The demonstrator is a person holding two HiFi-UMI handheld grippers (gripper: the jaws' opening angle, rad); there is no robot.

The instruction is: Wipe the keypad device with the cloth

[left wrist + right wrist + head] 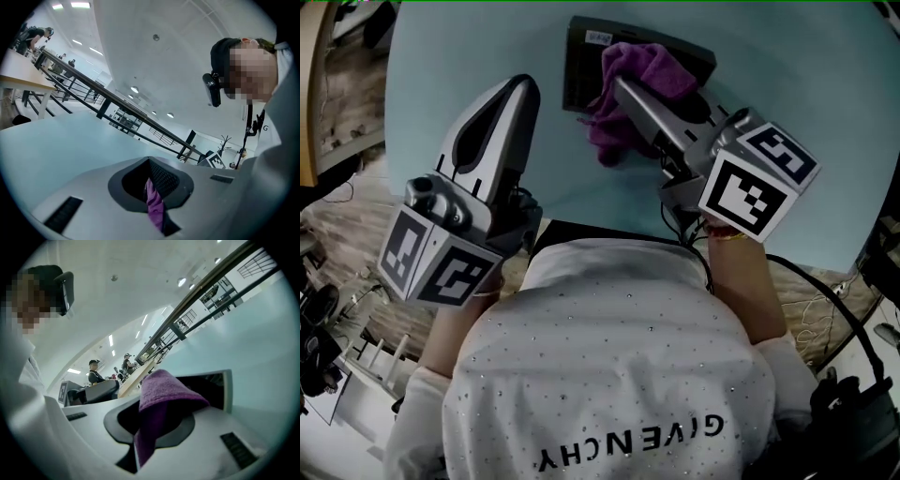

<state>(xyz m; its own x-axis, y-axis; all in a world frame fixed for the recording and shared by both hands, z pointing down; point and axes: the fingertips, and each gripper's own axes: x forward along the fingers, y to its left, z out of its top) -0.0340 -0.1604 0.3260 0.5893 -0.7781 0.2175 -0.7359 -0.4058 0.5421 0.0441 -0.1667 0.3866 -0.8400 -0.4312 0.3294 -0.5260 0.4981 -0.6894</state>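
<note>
The keypad device [581, 70] lies flat on the pale blue surface [787, 75], toward its far edge, with a purple cloth [642, 70] bunched over its middle and spilling off its near edge onto the surface. The right tool [623, 89] reaches in from the right, and its tip lies in the folds over the device. The right gripper view shows its jaws closed on the cloth. A thick fold stands up above them, a narrower tail hangs down through the seam, and the dark body of the device with its light rim shows just behind. The left tool [523, 86] points forward over bare surface to the left of the device, near its left edge but apart from it and from the cloth. In the left gripper view its jaws are drawn together on a thin purple strip [154, 206] that runs down the seam between them; what that strip belongs to cannot be told. The person's white shirt [609, 328] fills the lower part of the head view.
</note>
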